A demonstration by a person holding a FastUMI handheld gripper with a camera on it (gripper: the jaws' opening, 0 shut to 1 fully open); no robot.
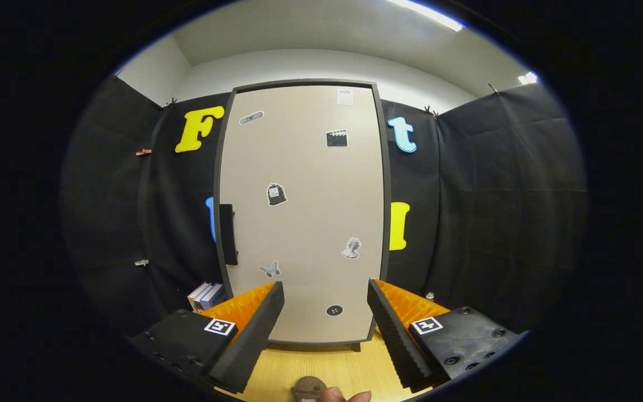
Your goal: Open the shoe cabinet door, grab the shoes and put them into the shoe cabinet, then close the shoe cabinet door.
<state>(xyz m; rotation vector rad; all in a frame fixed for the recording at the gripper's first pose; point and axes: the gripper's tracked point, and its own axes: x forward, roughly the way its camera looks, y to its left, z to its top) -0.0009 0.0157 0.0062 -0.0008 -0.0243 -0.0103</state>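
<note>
The shoe cabinet (302,212) stands upright straight ahead, beyond my fingers, its tall beige door shut and dotted with small stickers. A dark handle (228,233) sits on the door's left edge at mid height. My gripper (326,304) is open, its two black ribbed fingers (254,329) spread wide in front of the door's lower part, with nothing between them. A small brown rounded thing (307,386), possibly part of a shoe, lies on the wooden surface just below the fingers, next to a person's fingertip (346,396).
The cabinet rests on a light wooden surface (321,365). A few books (205,296) lie to the left of the cabinet's base. Black cloth walls close in on both sides and behind.
</note>
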